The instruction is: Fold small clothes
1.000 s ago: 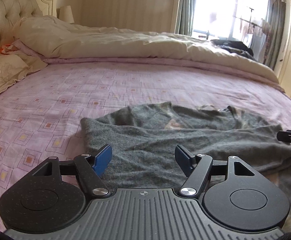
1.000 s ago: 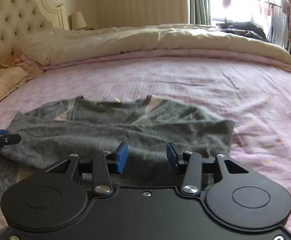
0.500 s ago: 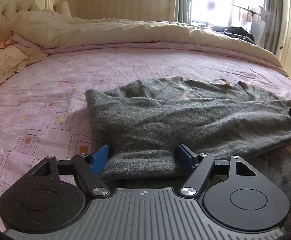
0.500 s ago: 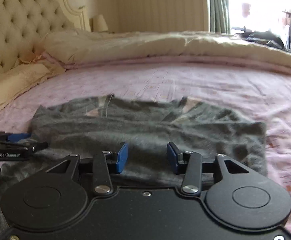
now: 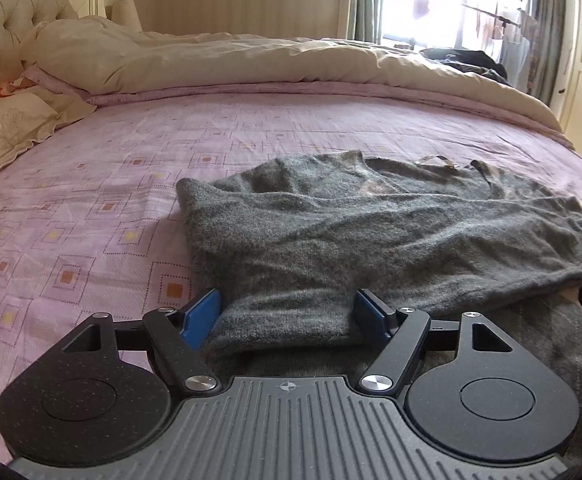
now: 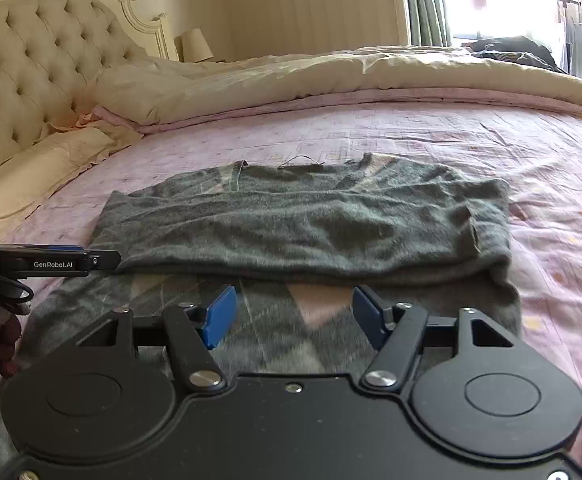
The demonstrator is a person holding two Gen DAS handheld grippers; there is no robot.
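Note:
A grey knit sweater (image 5: 371, 240) with an argyle front lies on the pink bed, its sleeves folded across the body (image 6: 303, 224). My left gripper (image 5: 287, 316) is open, with the near left edge of the folded part lying between its blue pads. My right gripper (image 6: 295, 314) is open and empty, just above the argyle lower part (image 6: 315, 304). The left gripper's fingers (image 6: 59, 260) show at the left of the right wrist view, by the sweater's left edge.
The pink patterned bedsheet (image 5: 91, 200) spreads around the sweater. A cream duvet (image 5: 251, 64) is bunched along the far side, a pillow (image 6: 31, 176) and tufted headboard (image 6: 31, 80) at left. Dark clothes (image 6: 515, 50) lie by the window.
Both grippers have drawn back toward the near side of the sweater. The right gripper has opened wider and now sits over the argyle part, below the fold.

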